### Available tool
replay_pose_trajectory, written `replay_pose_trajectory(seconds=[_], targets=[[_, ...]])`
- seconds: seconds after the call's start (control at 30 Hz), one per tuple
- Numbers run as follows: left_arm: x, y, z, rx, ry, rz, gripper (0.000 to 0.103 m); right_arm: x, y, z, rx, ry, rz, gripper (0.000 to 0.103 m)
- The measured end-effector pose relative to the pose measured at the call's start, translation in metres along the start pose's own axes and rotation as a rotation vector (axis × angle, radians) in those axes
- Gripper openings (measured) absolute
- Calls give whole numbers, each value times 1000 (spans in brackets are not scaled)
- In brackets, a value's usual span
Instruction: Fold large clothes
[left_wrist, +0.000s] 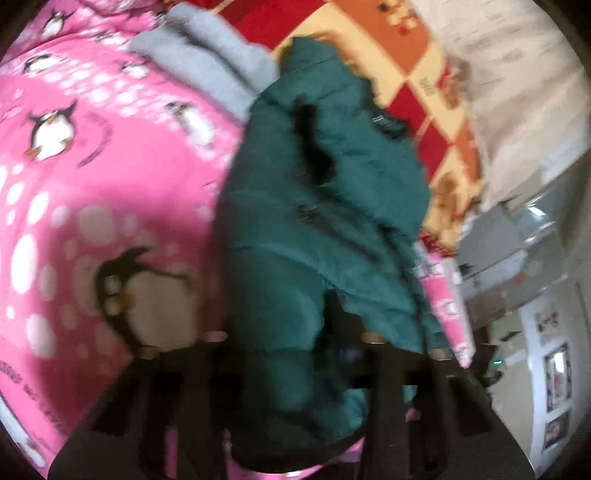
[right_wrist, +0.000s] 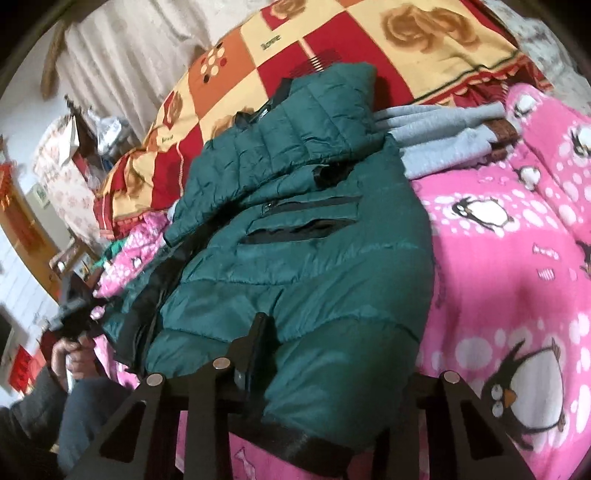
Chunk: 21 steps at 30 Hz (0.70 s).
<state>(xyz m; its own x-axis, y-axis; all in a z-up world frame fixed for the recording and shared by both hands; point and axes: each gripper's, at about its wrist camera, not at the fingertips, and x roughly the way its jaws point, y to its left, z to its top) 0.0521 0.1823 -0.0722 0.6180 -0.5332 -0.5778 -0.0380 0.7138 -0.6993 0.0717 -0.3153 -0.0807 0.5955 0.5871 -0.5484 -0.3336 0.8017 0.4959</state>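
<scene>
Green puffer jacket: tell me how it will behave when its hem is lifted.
The green puffer jacket will probably sag and drape, since it lies crumpled. Its quilted padding suggests bulky but light. The shiny shell may slip on the pink penguin blanket.

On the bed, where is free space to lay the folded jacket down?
The pink penguin blanket is bare to the right of the green jacket, below the grey garment. The red-and-yellow blanket beyond the hood is also bare. Left of the jacket, at the bed edge, it is crowded.
</scene>
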Motion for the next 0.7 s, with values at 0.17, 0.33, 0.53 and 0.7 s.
replay_pose_trajectory(seconds=[0.17, 0.33, 0.53, 0.7], targets=[[7, -9, 7, 20, -4, 66, 30, 11, -11, 9, 91, 8, -36, 36], [11, -13, 9, 25, 1, 105, 20, 2, 12, 13, -7, -23, -88, 18], [-11, -24, -1, 111, 3, 139, 12, -23, 36, 11, -54, -30, -112, 15], [-36, -26, -15, 129, 15, 122, 12, -46, 45, -1, -13, -4, -101, 14]])
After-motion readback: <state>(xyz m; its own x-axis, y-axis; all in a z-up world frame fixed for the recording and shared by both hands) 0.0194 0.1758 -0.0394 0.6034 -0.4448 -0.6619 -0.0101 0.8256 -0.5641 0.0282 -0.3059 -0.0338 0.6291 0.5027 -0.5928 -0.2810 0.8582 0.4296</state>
